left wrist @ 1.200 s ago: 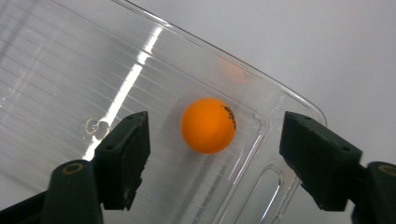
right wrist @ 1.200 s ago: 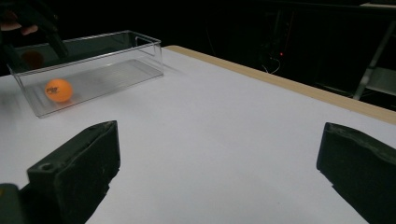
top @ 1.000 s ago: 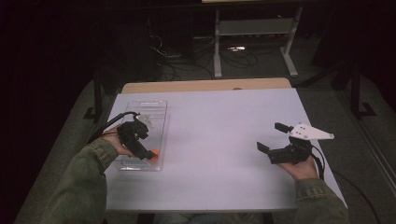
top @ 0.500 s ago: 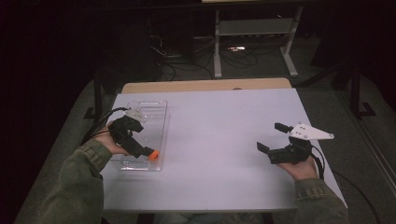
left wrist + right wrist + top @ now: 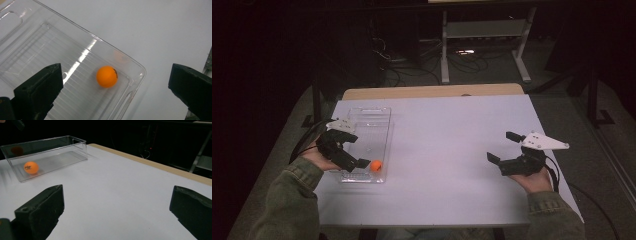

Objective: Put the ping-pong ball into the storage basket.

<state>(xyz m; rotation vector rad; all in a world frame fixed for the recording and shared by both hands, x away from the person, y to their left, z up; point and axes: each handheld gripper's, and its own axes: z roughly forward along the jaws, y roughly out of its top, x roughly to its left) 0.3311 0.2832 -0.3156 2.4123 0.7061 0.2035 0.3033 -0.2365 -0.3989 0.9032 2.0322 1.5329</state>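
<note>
An orange ball [image 5: 376, 165] lies in the near right corner of a clear plastic tray [image 5: 367, 111] on the left of the white table [image 5: 447, 145]. My left gripper [image 5: 358, 152] hovers over the tray's near end, just left of the ball. Its jaws have just been opening and stand wide, with nothing pressed between them. In the left gripper view the ball [image 5: 107, 76] rests on the tray floor [image 5: 50, 50] below the open left gripper [image 5: 114, 71]. My right gripper [image 5: 502, 146] is open and empty at the table's right, and the right gripper [image 5: 117, 192] faces the far ball [image 5: 31, 167] in the tray [image 5: 57, 141].
Bare white tabletop spreads between the tray and my right hand. A wooden strip [image 5: 432, 92] runs along the table's far edge. Beyond it the room is dark, with cables and a metal stand [image 5: 482, 30] on the floor.
My left gripper has drawn back to the left and risen a little, away from the ball, which stays in the tray's corner. The right hand has not moved.
</note>
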